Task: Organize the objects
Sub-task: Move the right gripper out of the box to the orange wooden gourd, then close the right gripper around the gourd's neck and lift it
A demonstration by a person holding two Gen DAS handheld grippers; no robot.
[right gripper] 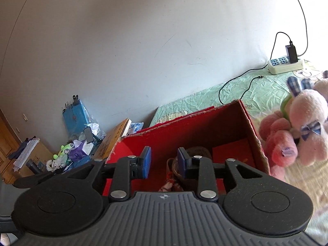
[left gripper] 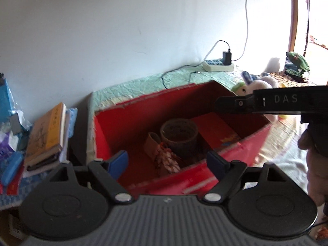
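Observation:
An open red box (left gripper: 143, 110) sits on the bed. Inside it are a round woven basket (left gripper: 179, 137), a floral pouch (left gripper: 166, 160) in front of the basket and a red booklet (left gripper: 215, 129) at the right. My left gripper (left gripper: 167, 163) is open and empty above the box's near wall. My right gripper (right gripper: 164, 162) is open and empty, hovering over the same box (right gripper: 184, 127); its body shows at the right of the left wrist view (left gripper: 276, 102). A pink plush rabbit (right gripper: 297, 131) lies just right of the box.
A power strip (right gripper: 286, 65) with charger and cables lies on the green sheet by the wall. Stacked books (left gripper: 47, 135) and a blue case (left gripper: 11, 170) stand left of the box. More plush toys (left gripper: 256, 86) lie behind its right corner. Clutter (right gripper: 78, 141) fills the far-left floor.

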